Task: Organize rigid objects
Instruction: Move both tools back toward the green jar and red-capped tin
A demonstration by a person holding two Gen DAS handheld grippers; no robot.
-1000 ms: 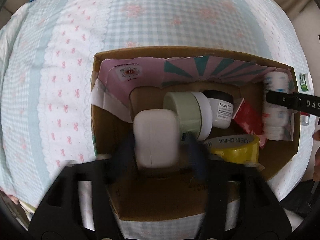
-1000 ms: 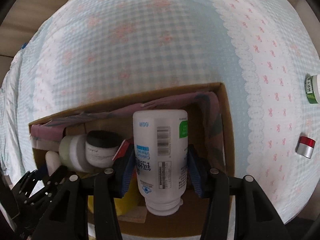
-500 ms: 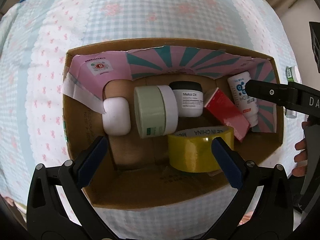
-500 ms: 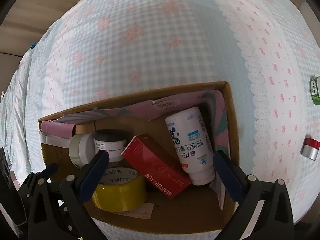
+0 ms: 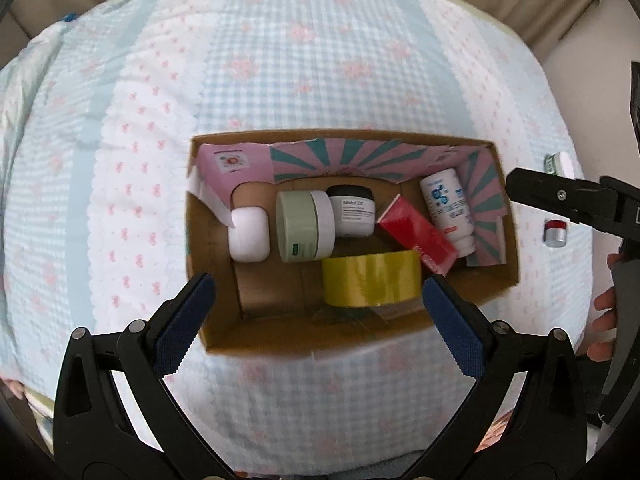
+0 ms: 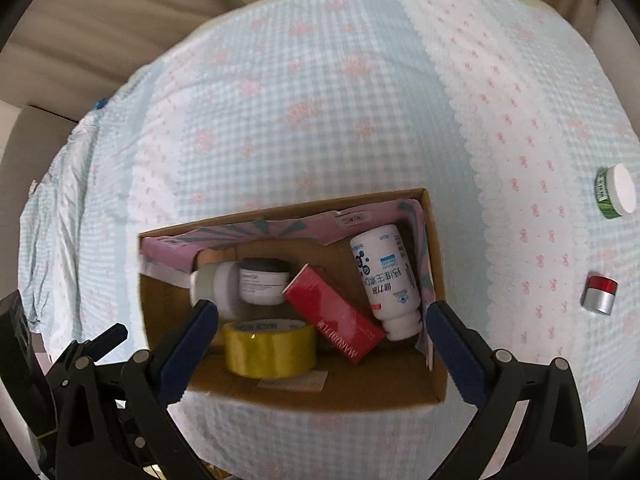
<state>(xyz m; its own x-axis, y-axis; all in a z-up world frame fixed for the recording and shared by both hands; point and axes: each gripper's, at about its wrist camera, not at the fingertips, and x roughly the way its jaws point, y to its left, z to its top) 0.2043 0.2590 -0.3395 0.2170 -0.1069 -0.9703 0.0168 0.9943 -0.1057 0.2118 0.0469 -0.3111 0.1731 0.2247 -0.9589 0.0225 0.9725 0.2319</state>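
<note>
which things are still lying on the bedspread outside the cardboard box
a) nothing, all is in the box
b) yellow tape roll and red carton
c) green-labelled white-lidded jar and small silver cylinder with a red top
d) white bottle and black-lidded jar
c: the green-labelled jar and the small silver cylinder lie on the bedspread to the right of the cardboard box, while the tape, carton, bottle and other jars sit inside it.
</note>
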